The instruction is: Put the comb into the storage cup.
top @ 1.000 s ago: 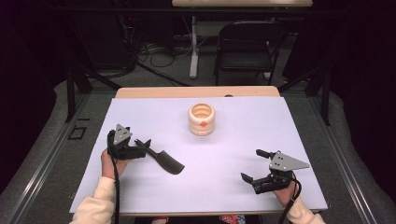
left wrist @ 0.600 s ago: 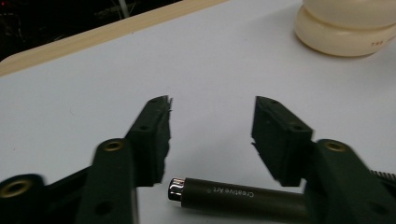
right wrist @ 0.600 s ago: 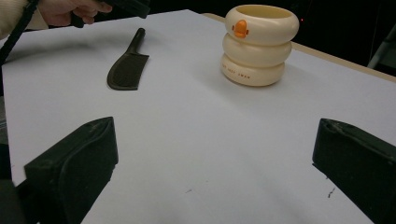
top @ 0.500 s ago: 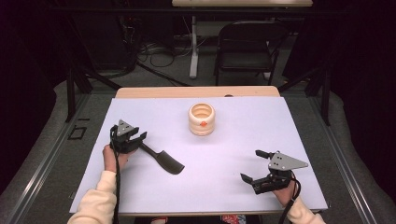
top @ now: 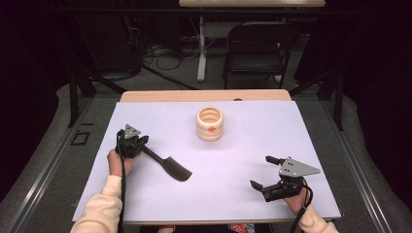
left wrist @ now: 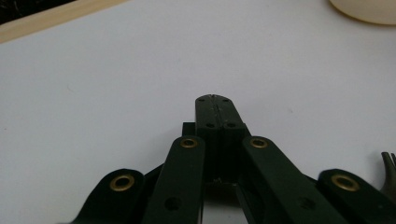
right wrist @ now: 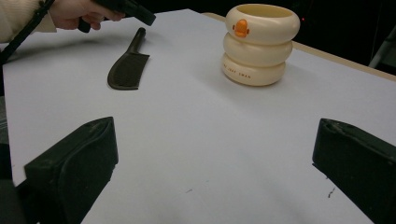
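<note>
The cream pot (right wrist: 261, 44), upper right of the right gripper view, carries a line of small dark capitals on its lowest ring, low on the left. The letters are too small to read with certainty; they look like "THE JUST SWAN". An orange mark (right wrist: 241, 27) sits on its top ring, with no lettering legible.

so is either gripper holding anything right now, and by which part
Nothing is held. The left gripper is shut with nothing between its jaws, by the comb handle's end. The right gripper is open over bare table.
</note>
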Tool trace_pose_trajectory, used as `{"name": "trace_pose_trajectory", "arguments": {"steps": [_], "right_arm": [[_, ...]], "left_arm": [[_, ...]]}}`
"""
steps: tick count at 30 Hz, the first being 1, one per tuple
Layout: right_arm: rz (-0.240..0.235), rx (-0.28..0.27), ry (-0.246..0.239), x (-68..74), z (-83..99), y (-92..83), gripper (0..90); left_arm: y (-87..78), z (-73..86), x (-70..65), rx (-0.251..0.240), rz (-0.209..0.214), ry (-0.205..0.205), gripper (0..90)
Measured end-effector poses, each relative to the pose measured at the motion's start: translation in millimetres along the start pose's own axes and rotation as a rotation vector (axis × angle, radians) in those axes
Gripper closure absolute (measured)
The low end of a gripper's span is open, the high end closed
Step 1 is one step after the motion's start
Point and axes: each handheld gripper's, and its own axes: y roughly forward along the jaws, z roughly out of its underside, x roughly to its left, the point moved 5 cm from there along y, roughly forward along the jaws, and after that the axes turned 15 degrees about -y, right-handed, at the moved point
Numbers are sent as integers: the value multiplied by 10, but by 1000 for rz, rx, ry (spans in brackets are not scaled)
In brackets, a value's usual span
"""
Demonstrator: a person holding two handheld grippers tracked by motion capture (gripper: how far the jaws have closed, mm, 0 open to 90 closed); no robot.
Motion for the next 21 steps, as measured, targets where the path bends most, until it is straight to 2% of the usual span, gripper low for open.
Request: {"name": "trace_pose_trajectory", "arguments": {"steps": [3,11,16,21], "right_arm": [[-1,0,-4,3,-2,-1,0],[0,1,-1,-1,2,0,0],[1,3,-4,1,1,-3,0],[2,4,-2,-5,7,-4,0]], "left_arm": [[10,-16,18,-2,0,-9,900],[78,32,49,57,-18,-11,900],[87,47,46,87,-35,6,900],[89,57,36,100,-28,18,900]]}}
